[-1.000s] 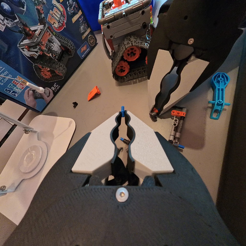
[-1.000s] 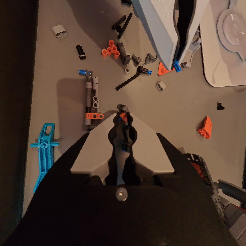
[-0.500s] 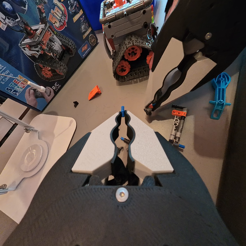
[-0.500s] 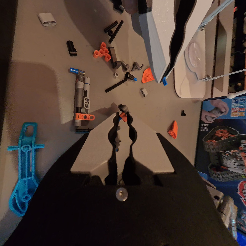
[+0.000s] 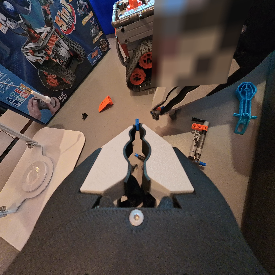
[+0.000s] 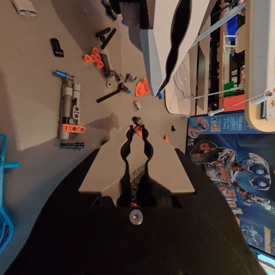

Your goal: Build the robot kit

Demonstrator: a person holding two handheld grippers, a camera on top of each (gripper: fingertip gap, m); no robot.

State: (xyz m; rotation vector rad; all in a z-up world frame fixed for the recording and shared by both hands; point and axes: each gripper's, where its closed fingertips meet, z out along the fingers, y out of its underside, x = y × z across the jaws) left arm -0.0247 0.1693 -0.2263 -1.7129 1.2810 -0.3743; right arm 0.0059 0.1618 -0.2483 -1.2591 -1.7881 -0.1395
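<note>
My left gripper (image 5: 137, 126) is shut on a small blue pin (image 5: 137, 124) that sticks out past its tips, above the grey table. It also shows in the right wrist view (image 6: 158, 93), with the blue pin (image 6: 159, 95) at its tip. My right gripper (image 6: 136, 128) is shut on a small grey, orange and blue connector piece (image 6: 137, 124). In the left wrist view it (image 5: 156, 113) hangs just right of and beyond the blue pin, with the connector piece (image 5: 155, 113) at its tip. The two gripper tips are close but apart.
A tracked toy vehicle (image 5: 134, 44) stands at the back and its picture box (image 5: 44, 52) at the left. A grey rod assembly (image 5: 198, 141), a blue tool (image 5: 244, 107), an orange wedge (image 5: 104, 104) and several loose parts (image 6: 95, 58) lie on the table. A white board (image 5: 44, 148) lies left. My hands' fingertips stand some 5 centimetres from each other.
My right gripper has swung and tilted with its connector piece toward my left gripper's tip, and its view has turned toward the box. My left gripper has held still with the blue pin.
</note>
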